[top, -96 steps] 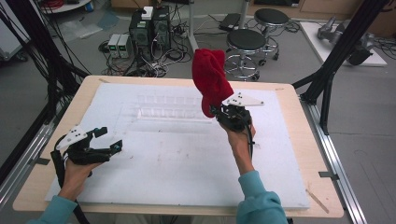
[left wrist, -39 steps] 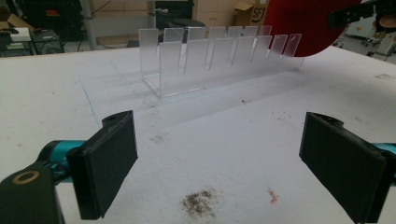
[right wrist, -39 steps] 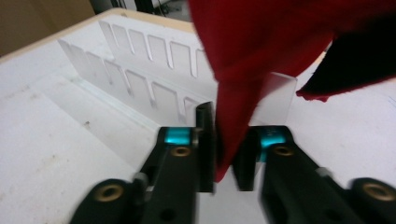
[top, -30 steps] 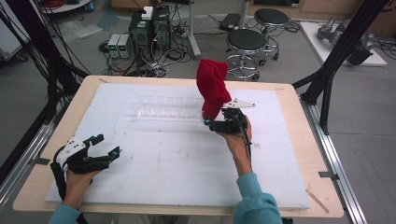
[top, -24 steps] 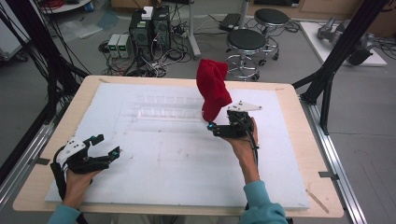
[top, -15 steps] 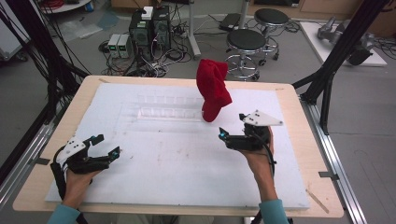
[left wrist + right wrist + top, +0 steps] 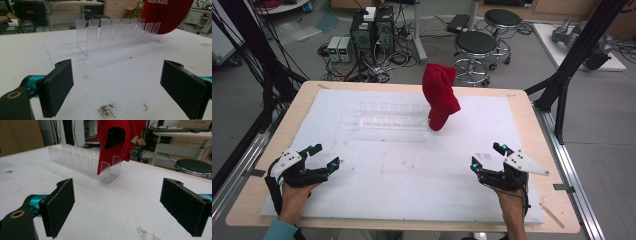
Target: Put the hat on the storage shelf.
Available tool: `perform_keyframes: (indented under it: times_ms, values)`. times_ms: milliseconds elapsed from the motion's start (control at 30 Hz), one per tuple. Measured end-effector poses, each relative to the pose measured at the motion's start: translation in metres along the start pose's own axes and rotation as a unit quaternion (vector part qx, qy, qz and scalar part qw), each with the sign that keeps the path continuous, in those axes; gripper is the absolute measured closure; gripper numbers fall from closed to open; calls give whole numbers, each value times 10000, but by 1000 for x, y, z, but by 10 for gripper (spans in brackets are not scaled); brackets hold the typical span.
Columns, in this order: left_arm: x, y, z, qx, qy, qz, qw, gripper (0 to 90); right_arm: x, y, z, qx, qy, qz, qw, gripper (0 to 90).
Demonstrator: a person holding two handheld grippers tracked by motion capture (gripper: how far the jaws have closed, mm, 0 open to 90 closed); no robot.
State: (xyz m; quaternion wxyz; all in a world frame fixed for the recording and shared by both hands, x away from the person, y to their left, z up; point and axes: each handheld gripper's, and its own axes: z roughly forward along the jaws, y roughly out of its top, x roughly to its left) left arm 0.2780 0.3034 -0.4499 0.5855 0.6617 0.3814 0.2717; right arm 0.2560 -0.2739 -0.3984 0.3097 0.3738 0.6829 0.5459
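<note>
A grey floor (image 7: 272, 55) spreads behind the wooden table (image 7: 532, 135), which carries a white board (image 7: 412, 170). Two round black stools (image 7: 475, 42) stand beyond the far edge, next to computer towers (image 7: 372, 27) in a tangle of cables, and black frame struts (image 7: 579, 47) slant down at both sides. A long desk (image 7: 72, 3) and cardboard boxes (image 7: 136, 10) line the far side of the room.
</note>
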Motion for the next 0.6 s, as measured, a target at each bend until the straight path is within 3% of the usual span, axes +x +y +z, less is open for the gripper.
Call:
perform_keyframes:
  times_ms: [267,600]
  values:
    - [-1,-2,-4,-206,120,15,9997,116,0,-32,-1,-234,-251,182,9992,111]
    - [-2,-2,-4,-249,244,0,9994,116,-1,-53,1,-365,-485,280,9978,111]
